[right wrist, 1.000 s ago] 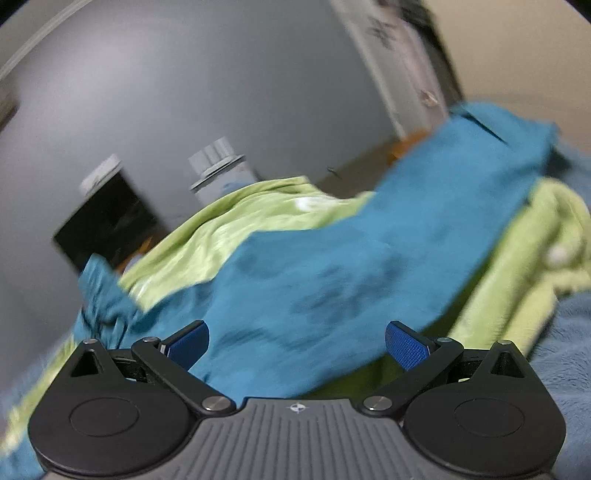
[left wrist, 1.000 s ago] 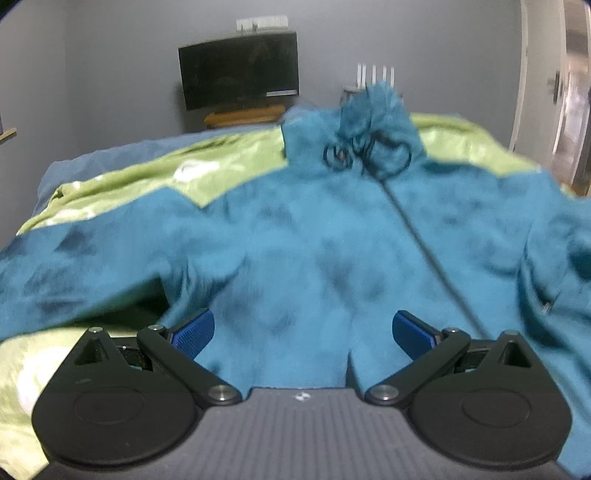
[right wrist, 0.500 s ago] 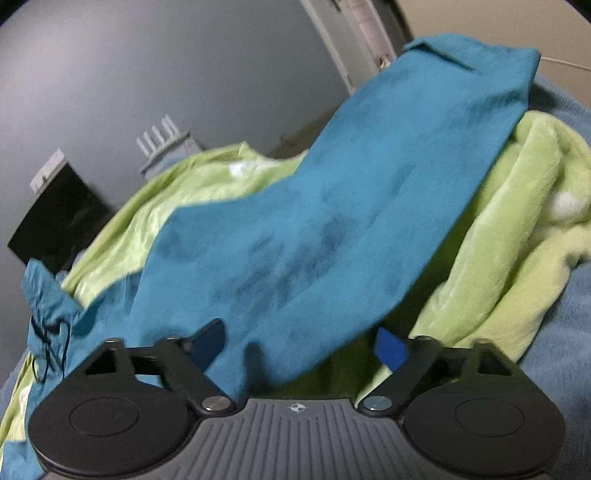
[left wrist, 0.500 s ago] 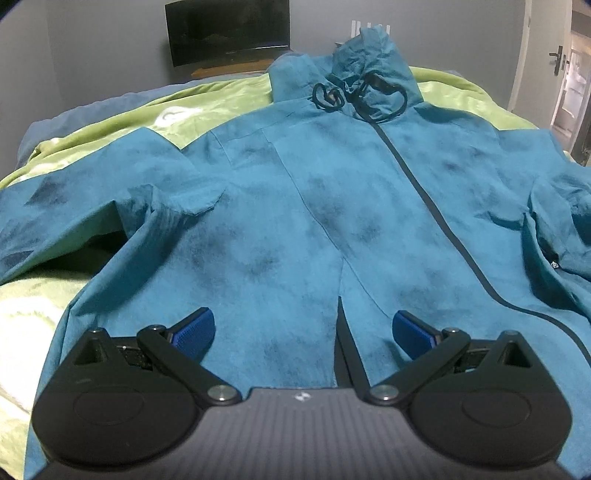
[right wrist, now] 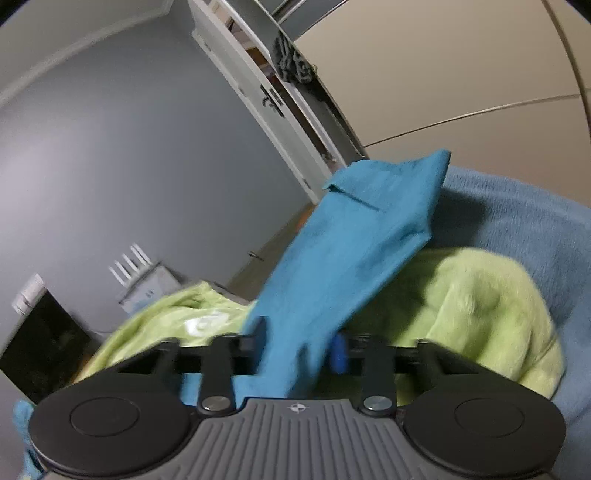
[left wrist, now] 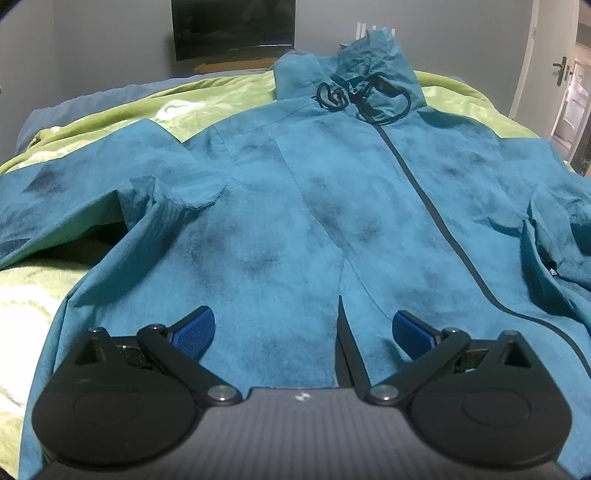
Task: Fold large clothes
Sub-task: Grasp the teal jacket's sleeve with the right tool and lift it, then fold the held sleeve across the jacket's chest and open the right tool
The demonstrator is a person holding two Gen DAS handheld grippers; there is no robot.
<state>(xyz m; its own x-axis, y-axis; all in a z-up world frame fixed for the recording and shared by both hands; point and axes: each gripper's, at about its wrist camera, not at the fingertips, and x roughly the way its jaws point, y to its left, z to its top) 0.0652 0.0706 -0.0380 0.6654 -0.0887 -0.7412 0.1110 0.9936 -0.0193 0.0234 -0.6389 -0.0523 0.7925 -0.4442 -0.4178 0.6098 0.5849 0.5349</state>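
Observation:
A large teal hooded jacket [left wrist: 295,206] lies front up on the bed, zip [left wrist: 424,199] closed, hood [left wrist: 369,66] at the far end with a black drawstring [left wrist: 332,98]. My left gripper [left wrist: 303,328] hovers open over the jacket's lower front, nothing between its blue pads [left wrist: 194,332]. In the right wrist view my right gripper [right wrist: 299,347] has its jaws closing tight on the jacket's sleeve [right wrist: 362,236]. The cloth is pinched between the pads, and the cuff end stretches away up and to the right.
A light green blanket [right wrist: 461,295] lies under the jacket, over a blue bed cover [right wrist: 517,214]. A dark screen [left wrist: 232,27] stands against the grey wall beyond the bed. An open door [left wrist: 565,74] is at the right.
My right gripper went from wide open to shut on the sleeve while sliding along it. The left gripper sank slightly toward the jacket and stayed open.

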